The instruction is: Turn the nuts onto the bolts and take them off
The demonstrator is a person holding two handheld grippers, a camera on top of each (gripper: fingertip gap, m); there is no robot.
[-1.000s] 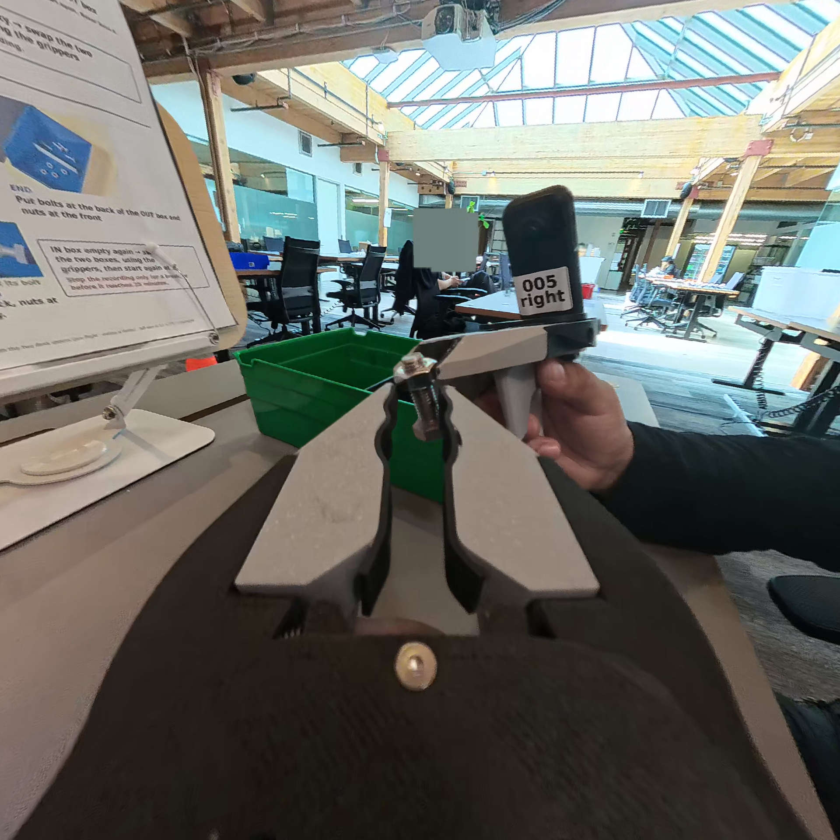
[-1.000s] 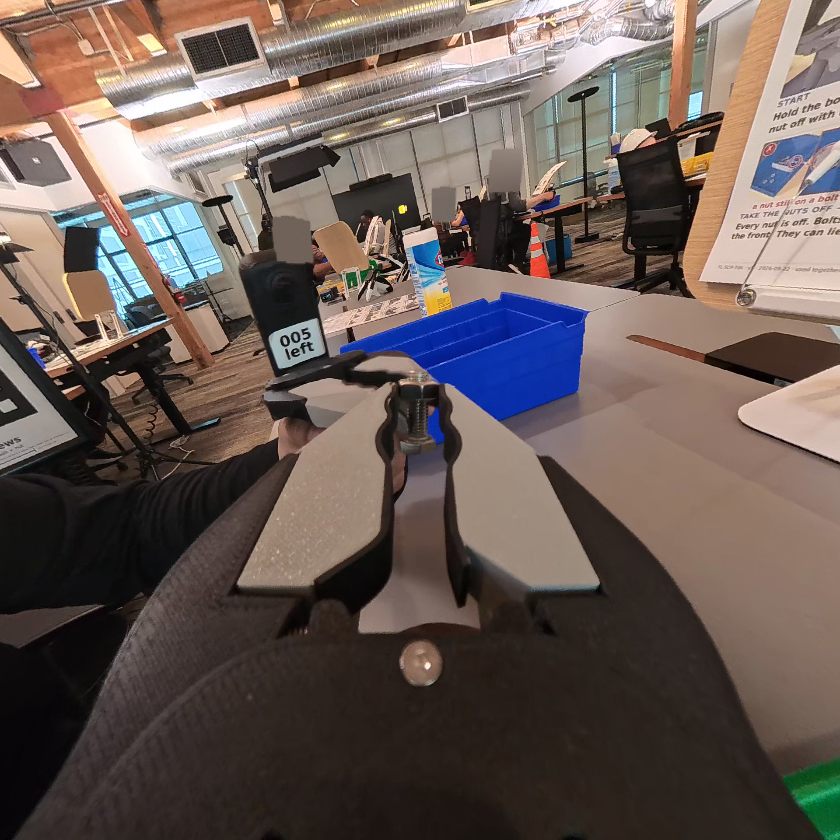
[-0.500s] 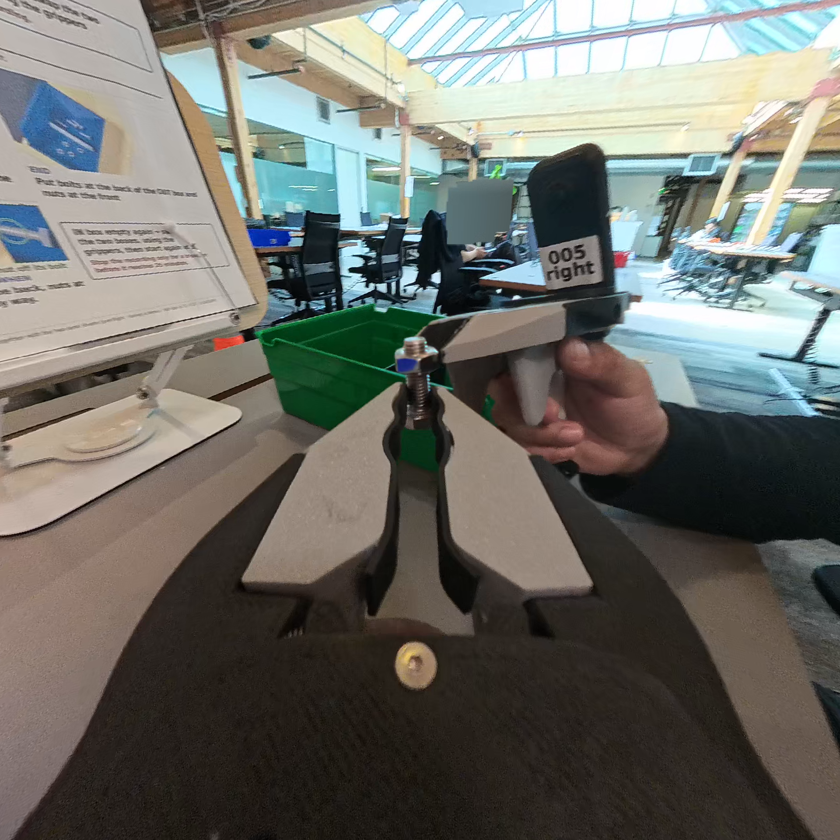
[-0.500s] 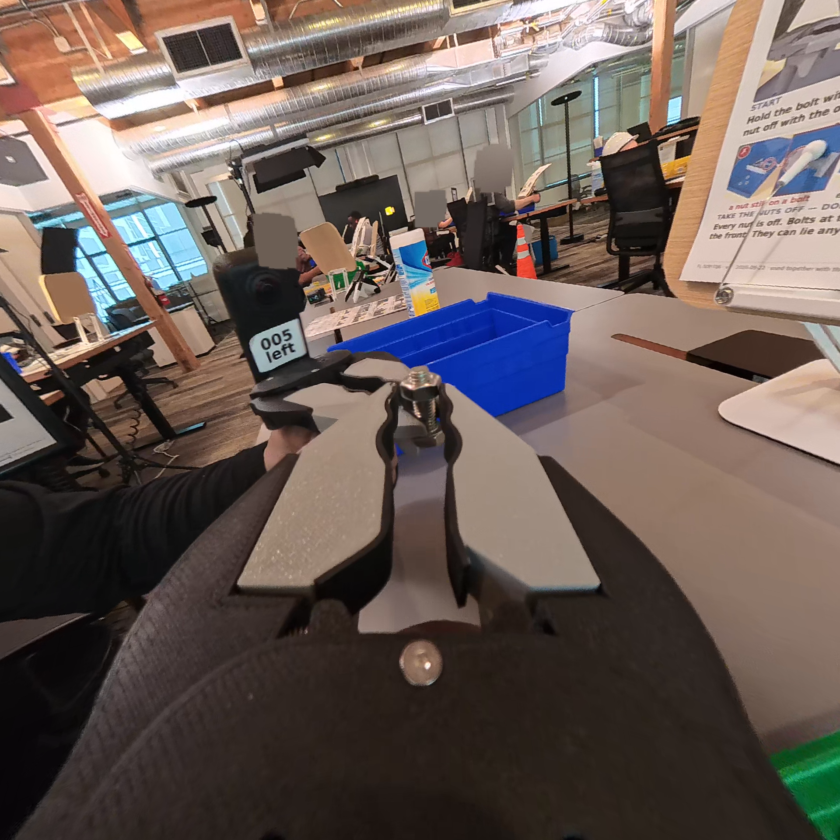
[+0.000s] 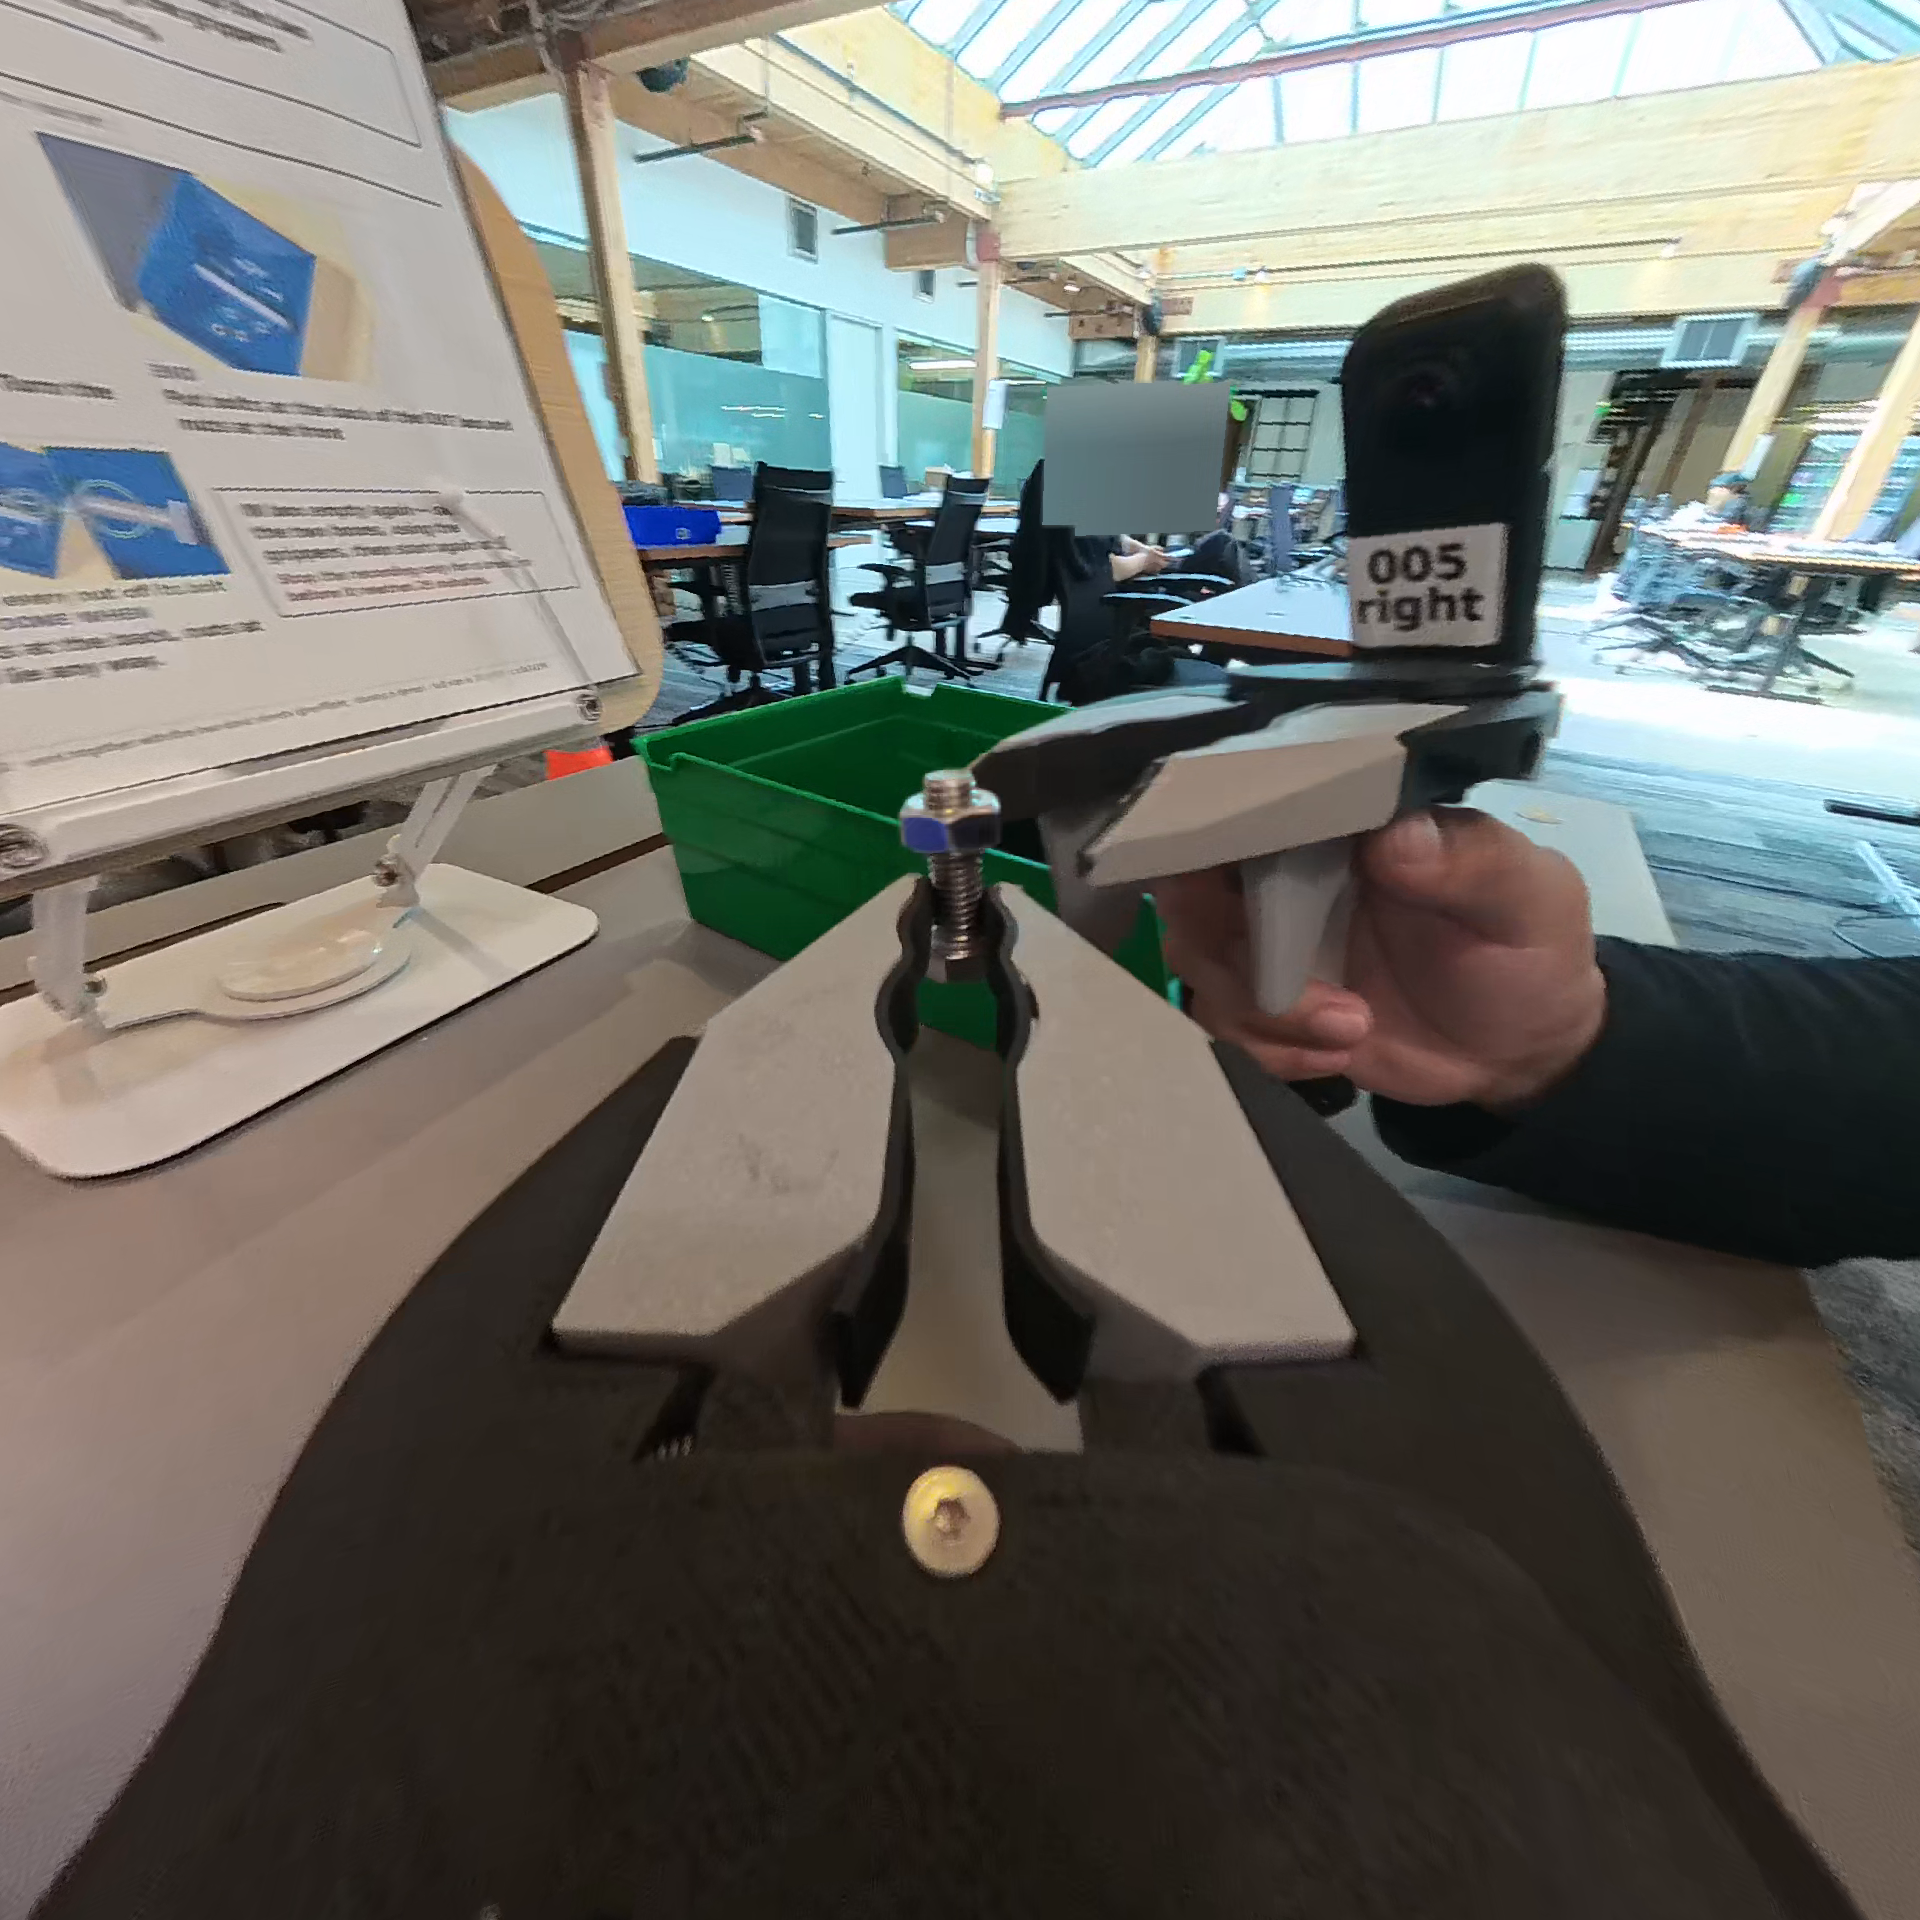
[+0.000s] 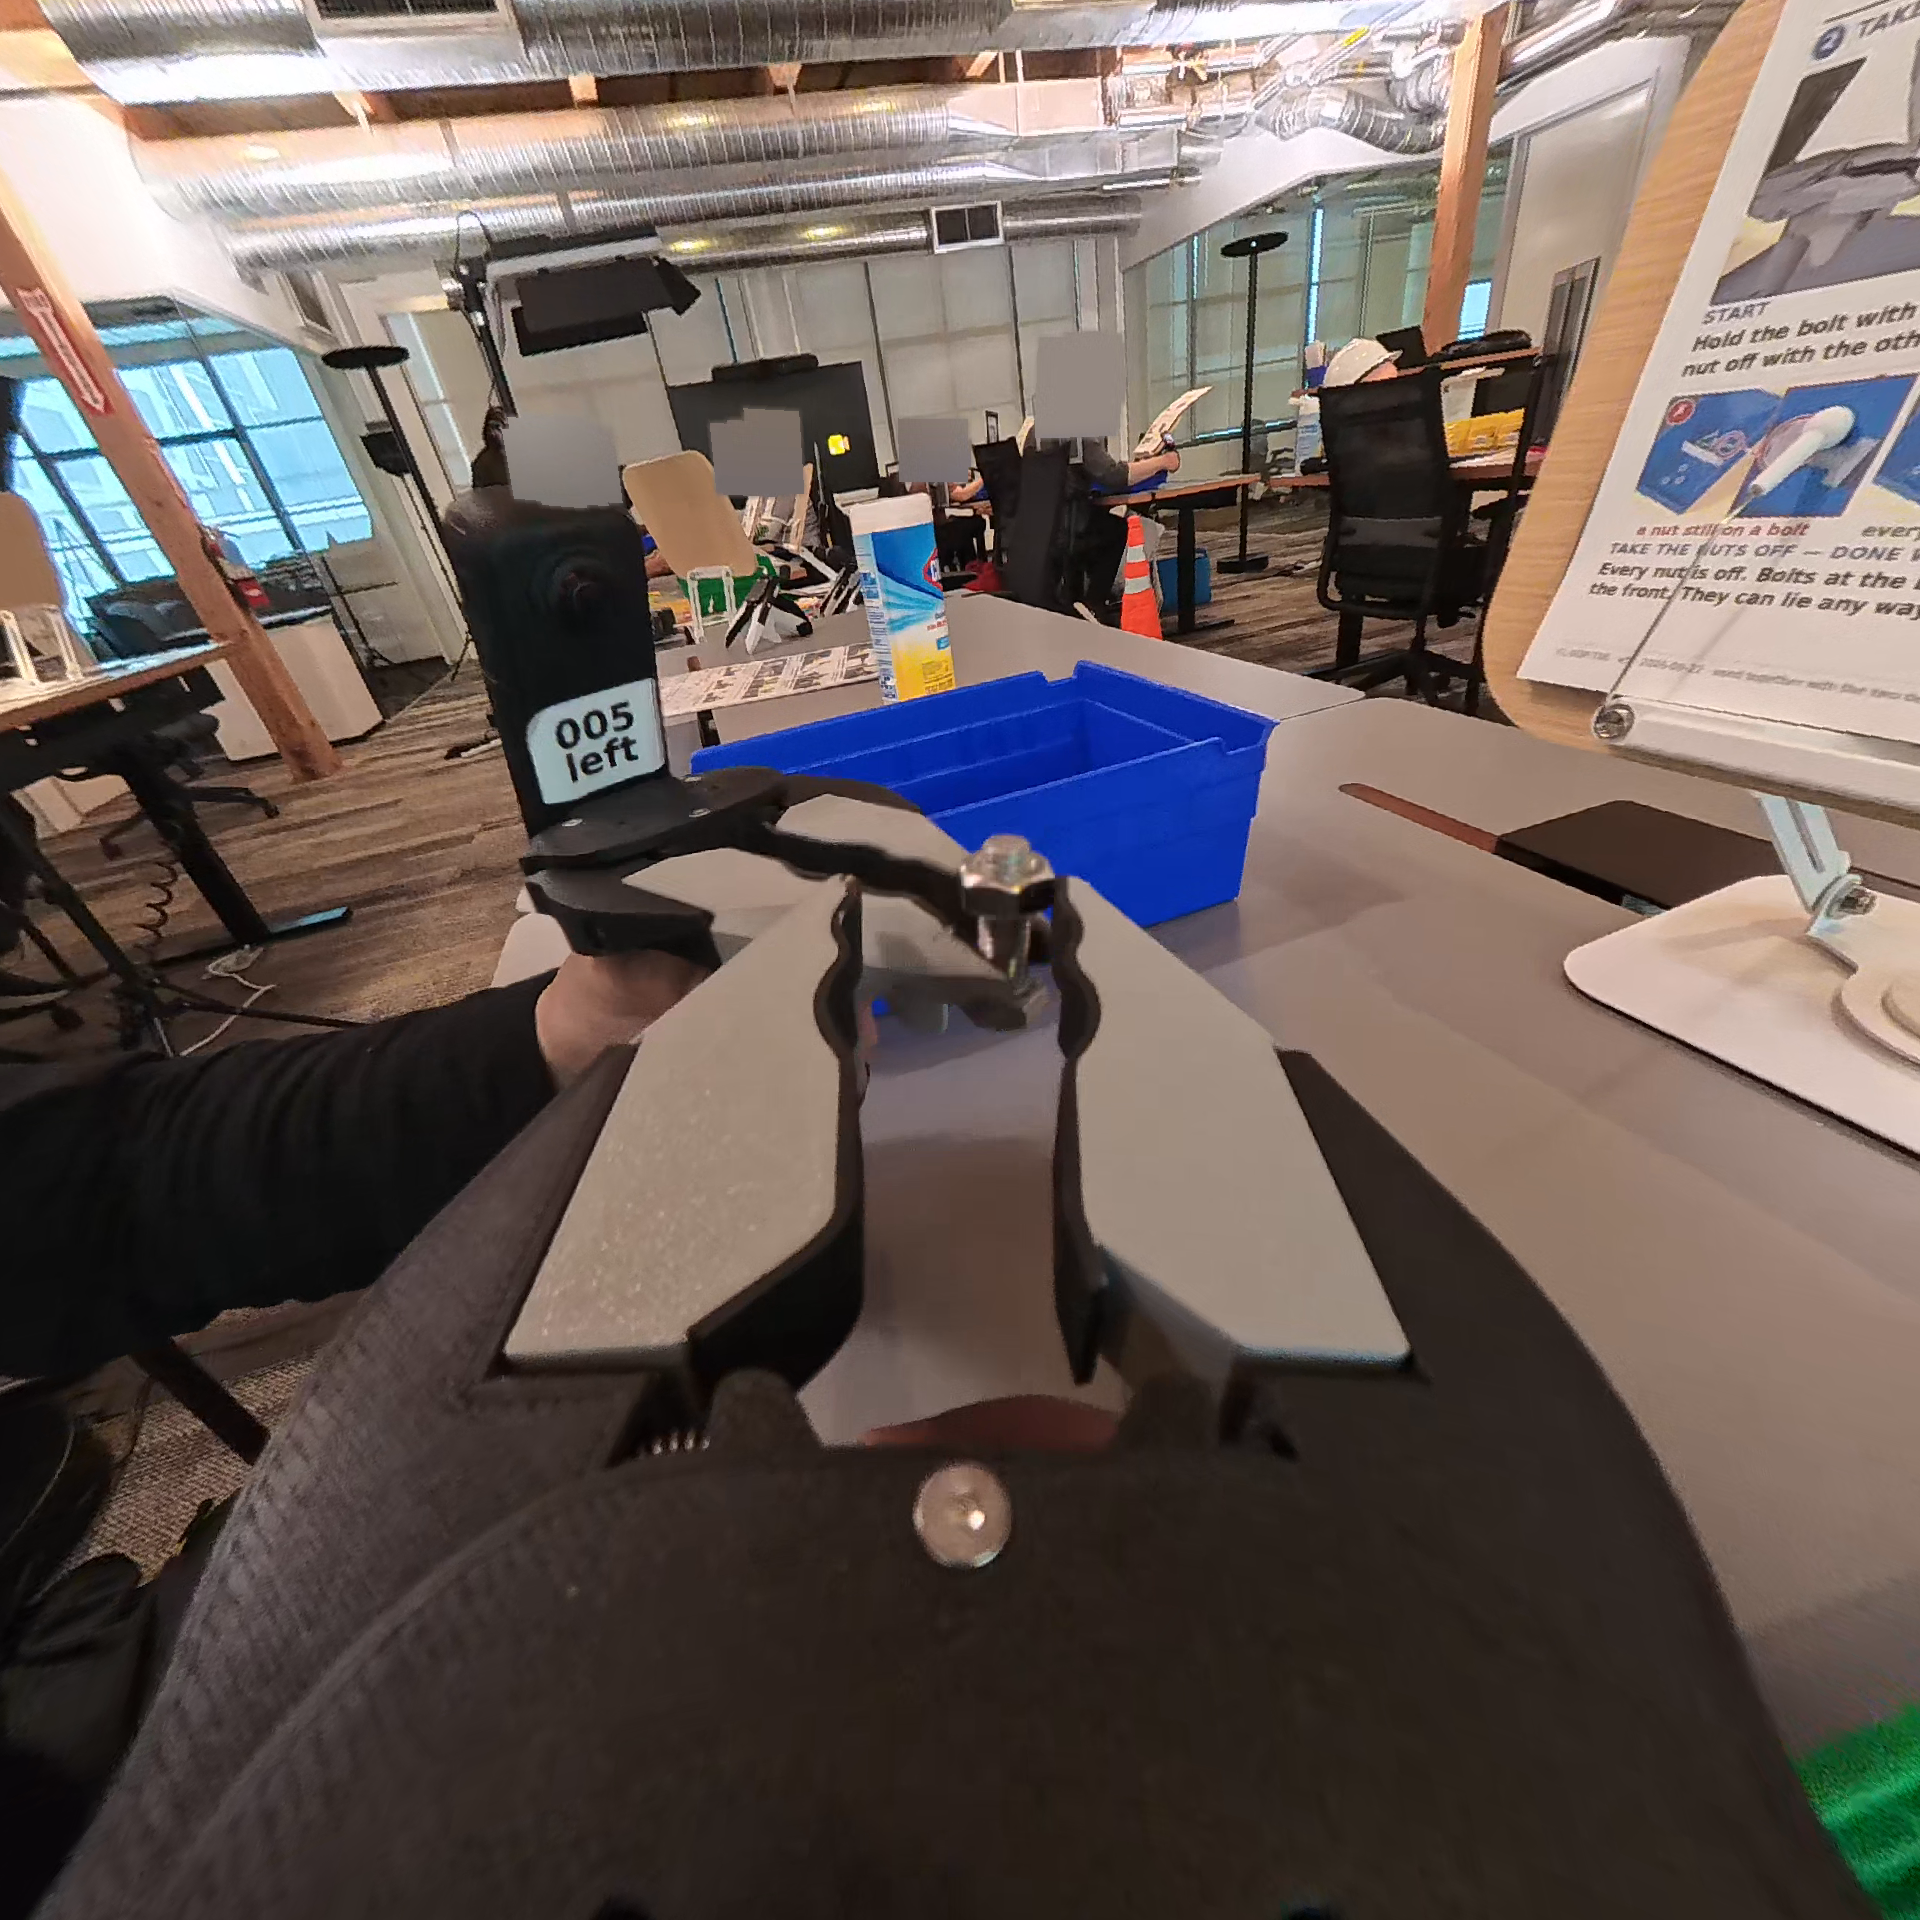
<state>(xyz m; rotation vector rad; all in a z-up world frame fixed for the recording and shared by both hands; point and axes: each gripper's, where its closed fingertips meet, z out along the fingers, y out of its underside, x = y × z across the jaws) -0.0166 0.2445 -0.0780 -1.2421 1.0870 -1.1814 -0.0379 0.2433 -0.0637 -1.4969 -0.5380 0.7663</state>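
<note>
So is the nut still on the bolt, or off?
On. The nut sits threaded near the bolt tip, the left tongs clamp the bolt's lower end upright, and the right tongs are open.

Bright daylight pours through the skylight [image 5: 1455, 83]; wide-angle edges bend, and the instruction sheet [image 5: 260, 416] looks blurred.

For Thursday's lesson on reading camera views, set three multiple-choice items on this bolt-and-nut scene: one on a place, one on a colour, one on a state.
1. Where is the nut?
A. near the bolt's top
B. in the green bin
C. on the table

2. What colour is the bin in the right wrist view?
A. red
B. blue
C. yellow

3. How is the right hand-held gripper?
A. open, off the nut
B. shut on the nut
C. lying on the table

Key: 1 A, it sits high on the bolt held upright by the left hand-held gripper; 2 B, its walls are blue; 3 A, its fingers stand apart.
</note>
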